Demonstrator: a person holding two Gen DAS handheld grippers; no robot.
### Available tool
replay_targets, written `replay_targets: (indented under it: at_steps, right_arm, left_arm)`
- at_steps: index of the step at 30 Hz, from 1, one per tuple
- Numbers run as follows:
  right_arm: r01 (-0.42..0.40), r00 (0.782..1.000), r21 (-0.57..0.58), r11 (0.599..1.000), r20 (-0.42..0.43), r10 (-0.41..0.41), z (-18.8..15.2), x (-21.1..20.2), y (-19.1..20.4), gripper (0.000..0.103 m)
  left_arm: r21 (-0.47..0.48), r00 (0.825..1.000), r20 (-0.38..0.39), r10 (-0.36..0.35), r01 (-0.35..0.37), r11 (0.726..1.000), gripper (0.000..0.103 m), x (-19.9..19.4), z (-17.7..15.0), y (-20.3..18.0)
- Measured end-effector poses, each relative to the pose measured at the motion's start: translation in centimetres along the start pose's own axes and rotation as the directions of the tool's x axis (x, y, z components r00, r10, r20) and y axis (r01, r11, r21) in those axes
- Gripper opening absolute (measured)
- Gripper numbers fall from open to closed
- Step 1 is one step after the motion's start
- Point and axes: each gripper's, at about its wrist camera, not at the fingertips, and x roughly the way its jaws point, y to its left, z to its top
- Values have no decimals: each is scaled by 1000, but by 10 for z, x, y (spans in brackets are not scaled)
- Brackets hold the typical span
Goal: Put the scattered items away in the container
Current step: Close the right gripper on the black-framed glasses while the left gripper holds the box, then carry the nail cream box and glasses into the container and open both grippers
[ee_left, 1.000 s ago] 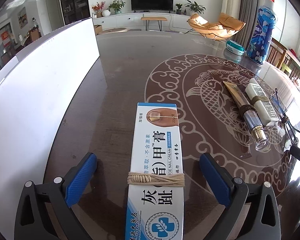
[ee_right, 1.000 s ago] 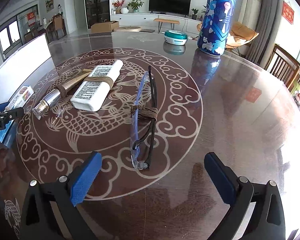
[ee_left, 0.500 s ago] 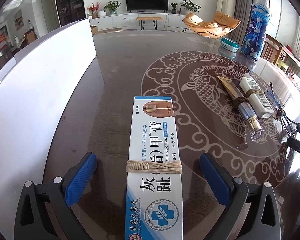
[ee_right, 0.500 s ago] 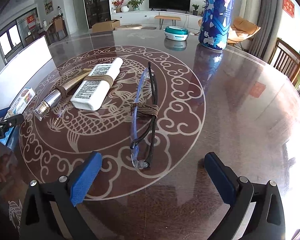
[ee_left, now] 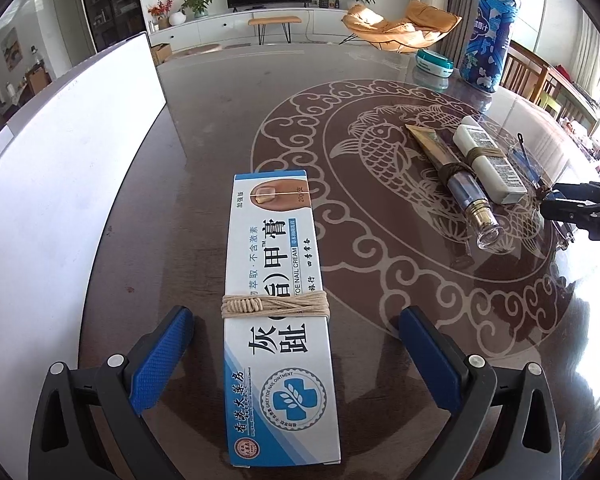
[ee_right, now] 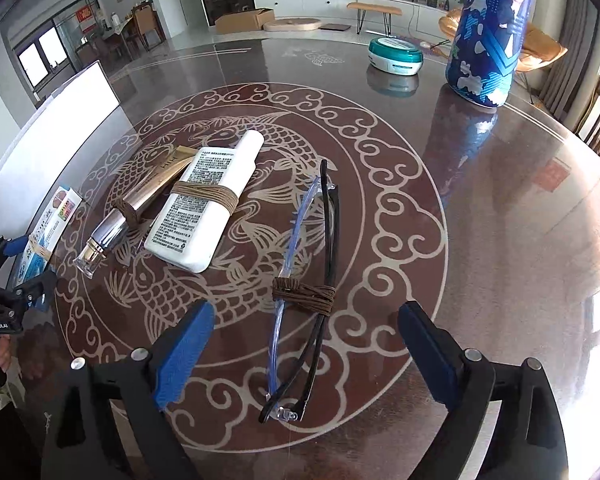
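Glossy brown koi-patterned table (ee_left: 228, 128): left gripper (ee_left: 296, 340) gapes astride the light, stiff twine-bound white-and-blue cardboard ointment box (ee_left: 278, 312), while right gripper (ee_right: 306, 330), just narrowing, still untouching, straddles fragile twine-wrapped folded glasses (ee_right: 304, 292) at twelve o'clock — pinch both at the twine.

Bright daylight enters from the right, blowing out that edge of the right wrist view and glaring off the glossy counter (ee_right: 500, 208). Both views are sharp, bowed by fisheye, with dark corners.
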Motion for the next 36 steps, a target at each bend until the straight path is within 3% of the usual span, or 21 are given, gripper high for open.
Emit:
replay_targets:
  at_steps: [1,2,3,4,8,12,16,21,25,28,32,36]
  right_arm:
    - [25,1000,-32,999,-3,-25,1,2,5,71]
    - [19,1000,-47,999,-3,-20,2,1,7,59]
    - [20,1000,-48,999,-1,-20,3,-1,8,39]
    - [18,1000,-39,999,-4,-18,3,-3,7,30]
    - [8,1000,-5,1000,8,-8,-3,-15,-1,29]
    - [-36,996,44,998,84,32,-11,-49,-10,29]
    - [-47,997,42,998,62,45,-18,-60,-8,29]
    - [-102,988,15,995,122,99,8,-94,16,29]
    - [-155,971,-73,985,172,165,54,-124,66,29]
    - [-201,956,-165,966,183,230,92,-139,123,29]
    - [-279,929,-300,912,157,336,130,-147,218,29]
    - [-355,905,-399,845,78,418,156,-140,320,29]
  left_arm:
    - [6,1000,8,-2,2,1000,89,-2,1,-1]
    - [14,1000,20,-5,5,1000,66,-5,2,-1]
    - [20,1000,23,-6,5,1000,48,-8,3,-2]
    - [22,1000,21,-10,9,1000,45,-9,3,-2]
    - [15,1000,23,-20,20,1000,44,-17,-4,0]
    - [-15,996,83,-42,44,999,44,-42,-15,1]
    - [-25,991,114,-65,68,997,44,-59,-18,-4]
    - [-64,979,173,-110,123,990,44,-95,-9,4]
    - [-89,969,231,-91,114,989,44,-137,0,32]
    - [-141,966,256,-44,82,987,44,-165,-3,75]
    - [-241,966,246,78,-17,970,44,-188,-19,147]
    - [-349,964,188,186,-111,931,44,-193,-40,215]
